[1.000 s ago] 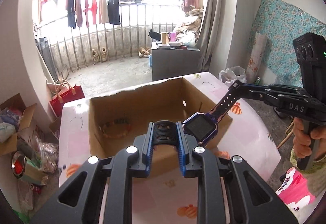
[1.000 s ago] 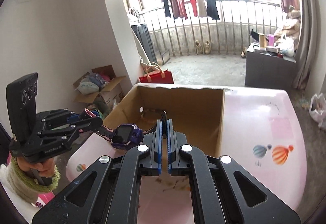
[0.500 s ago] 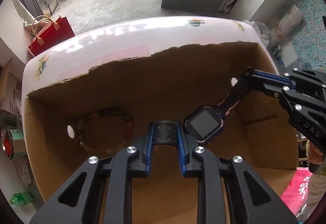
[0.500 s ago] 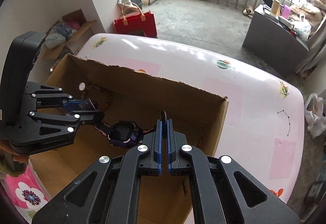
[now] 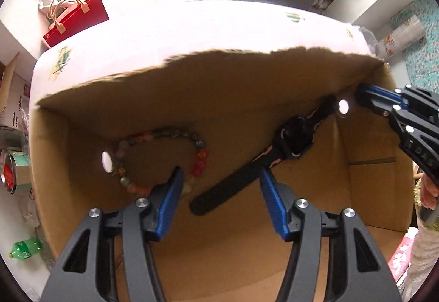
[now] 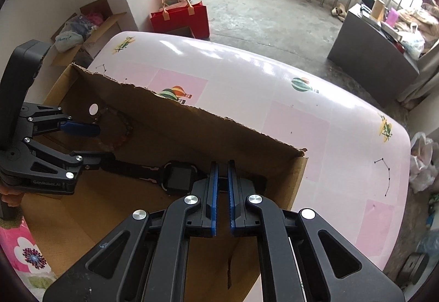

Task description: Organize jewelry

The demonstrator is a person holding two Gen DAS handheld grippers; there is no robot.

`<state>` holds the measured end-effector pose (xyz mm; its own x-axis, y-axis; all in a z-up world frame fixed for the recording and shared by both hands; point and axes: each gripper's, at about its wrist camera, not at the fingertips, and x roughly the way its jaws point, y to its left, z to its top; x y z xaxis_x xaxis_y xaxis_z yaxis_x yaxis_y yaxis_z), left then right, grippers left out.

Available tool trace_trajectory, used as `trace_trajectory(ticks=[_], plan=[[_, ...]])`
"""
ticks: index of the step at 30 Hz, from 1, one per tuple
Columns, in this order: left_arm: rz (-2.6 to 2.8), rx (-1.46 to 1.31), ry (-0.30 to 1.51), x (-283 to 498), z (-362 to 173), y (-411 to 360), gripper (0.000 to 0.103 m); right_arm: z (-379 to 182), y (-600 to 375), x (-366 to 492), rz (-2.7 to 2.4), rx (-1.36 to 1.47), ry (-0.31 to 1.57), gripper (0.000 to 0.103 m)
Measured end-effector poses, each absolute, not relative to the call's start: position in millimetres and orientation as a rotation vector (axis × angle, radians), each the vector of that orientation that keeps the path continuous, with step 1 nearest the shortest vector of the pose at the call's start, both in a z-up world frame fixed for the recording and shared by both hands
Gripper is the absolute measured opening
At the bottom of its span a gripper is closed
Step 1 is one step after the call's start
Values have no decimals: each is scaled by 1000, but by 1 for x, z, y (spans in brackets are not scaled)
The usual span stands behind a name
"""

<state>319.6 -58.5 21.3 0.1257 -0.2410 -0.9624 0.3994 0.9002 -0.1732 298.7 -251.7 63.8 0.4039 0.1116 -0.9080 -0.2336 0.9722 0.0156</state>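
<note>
A dark smartwatch (image 5: 295, 138) with a long strap lies slanted inside the open cardboard box (image 5: 219, 87), near the right wall. My left gripper (image 5: 221, 173) hangs over the strap's near end. Its jaws are opening wide and its pads do not touch the strap. A bracelet of coloured beads (image 5: 164, 159) lies on the box floor to the left. My right gripper (image 6: 222, 164) is at the strap's other end beside the watch (image 6: 178, 175). Its jaws are opening, with a narrow gap between the blue pads. The strap runs behind its fingers.
The box (image 6: 219, 131) stands on a table with a pink patterned cloth (image 6: 301, 109). On the floor beyond are a red bag (image 6: 181, 16) and a grey cabinet (image 6: 370, 55). A green bottle (image 5: 24, 247) lies on the floor at the left.
Both grippers tipped down and sank into the box with the watch. The left jaws spread and let go of the strap. The right pads parted slightly.
</note>
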Motion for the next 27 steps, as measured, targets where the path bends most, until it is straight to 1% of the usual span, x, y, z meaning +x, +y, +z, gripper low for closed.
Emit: trace_trajectory(ticks=[4, 6, 8, 10, 12, 13, 14, 15, 17, 19, 22, 25, 27], plan=[[-481, 113, 1310, 310, 41, -51, 56, 79, -260, 295, 227, -49, 1099, 7], [-490, 111, 1245, 299, 60, -44, 56, 96, -266, 286, 241, -7, 1049, 13], [-500, 108, 1182, 286, 79, -36, 56, 116, -272, 271, 239, 17, 988, 24], [-521, 93, 1123, 266, 98, -26, 56, 135, -277, 252, 241, 36, 937, 28], [-546, 71, 1048, 239, 119, -11, 62, 155, -283, 227, 238, 59, 878, 37], [-552, 65, 1016, 227, 127, -9, 64, 164, -285, 213, 239, 74, 848, 45], [-559, 63, 985, 216, 133, -3, 68, 172, -288, 196, 237, 92, 816, 51], [-568, 59, 946, 198, 140, 5, 72, 180, -291, 177, 233, 111, 783, 53], [-578, 51, 897, 173, 146, 20, 77, 187, -294, 144, 229, 135, 741, 59], [-597, 45, 858, 141, 146, 31, 81, 189, -293, 108, 227, 146, 706, 64], [-611, 28, 838, 99, 133, 43, 86, 176, -288, 65, 216, 148, 693, 71], [-585, 15, 857, 71, 108, 45, 89, 143, -275, 29, 179, 137, 734, 77], [-570, 14, 908, 63, 80, 39, 89, 112, -265, 18, 163, 152, 791, 78]])
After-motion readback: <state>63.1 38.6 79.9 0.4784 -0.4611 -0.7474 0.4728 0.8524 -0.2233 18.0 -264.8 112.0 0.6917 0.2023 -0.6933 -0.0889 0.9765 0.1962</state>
